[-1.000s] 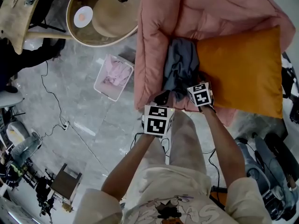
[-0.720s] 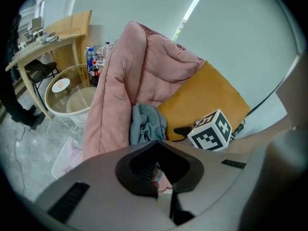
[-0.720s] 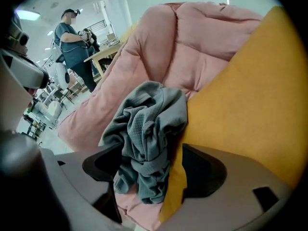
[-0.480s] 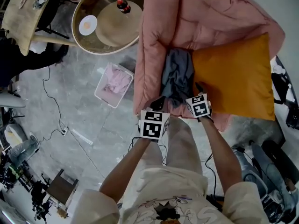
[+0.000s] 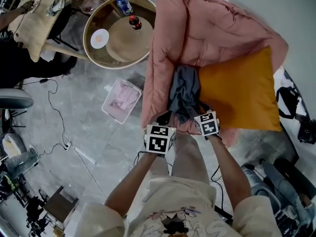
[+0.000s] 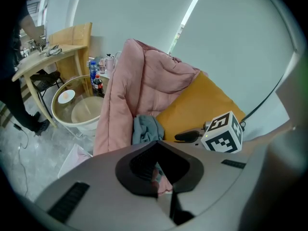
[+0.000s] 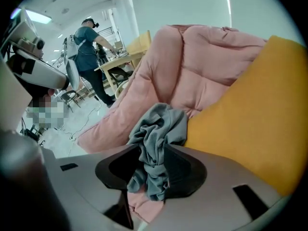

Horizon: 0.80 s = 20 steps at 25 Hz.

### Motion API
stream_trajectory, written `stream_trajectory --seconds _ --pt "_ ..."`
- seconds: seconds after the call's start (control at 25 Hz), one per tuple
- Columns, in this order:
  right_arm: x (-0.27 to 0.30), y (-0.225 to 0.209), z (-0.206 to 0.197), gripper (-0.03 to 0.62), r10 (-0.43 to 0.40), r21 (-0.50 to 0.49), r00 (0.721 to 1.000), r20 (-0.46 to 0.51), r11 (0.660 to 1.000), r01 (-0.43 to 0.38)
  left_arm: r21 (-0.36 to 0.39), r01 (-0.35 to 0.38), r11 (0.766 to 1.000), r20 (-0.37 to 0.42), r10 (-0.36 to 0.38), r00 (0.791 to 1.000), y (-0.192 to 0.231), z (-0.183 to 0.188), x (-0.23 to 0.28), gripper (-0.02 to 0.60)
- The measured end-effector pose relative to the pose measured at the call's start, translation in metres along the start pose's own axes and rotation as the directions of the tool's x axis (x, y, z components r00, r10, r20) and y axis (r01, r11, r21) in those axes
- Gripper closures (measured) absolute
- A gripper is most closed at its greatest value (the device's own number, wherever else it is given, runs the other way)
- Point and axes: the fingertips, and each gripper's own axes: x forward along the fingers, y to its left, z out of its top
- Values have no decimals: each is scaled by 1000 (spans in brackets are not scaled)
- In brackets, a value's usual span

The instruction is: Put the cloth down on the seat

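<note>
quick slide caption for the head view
Grey cloth crumpled on pink seat beside orange cushion, left gripper and right gripper at its front edge

A pink padded seat [image 5: 168, 43] stands on the grey marble floor [image 5: 74, 117]. On the seat lie a crumpled grey cloth [image 5: 185, 90] and, touching it, an orange cushion [image 5: 242, 90]. A white bin [image 5: 122, 99] sits on the floor just beside the seat.

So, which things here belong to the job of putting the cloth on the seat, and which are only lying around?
Job: grey cloth, pink seat.
Lying about: orange cushion, round table, dark bottle, plate, plastic box.
</note>
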Motion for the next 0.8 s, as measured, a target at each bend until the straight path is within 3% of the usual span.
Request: stream_trajectory --seconds 0.52,0.8 --pt "-69 28 41 477 16 -34 994 111 999 -12 -9 -10 1000 64 10 998 -5 25 -45 577" --pt "-117 45 75 502 26 -43 974 224 999 -17 -3 11 1000 102 -11 995 -22 32 -72 577"
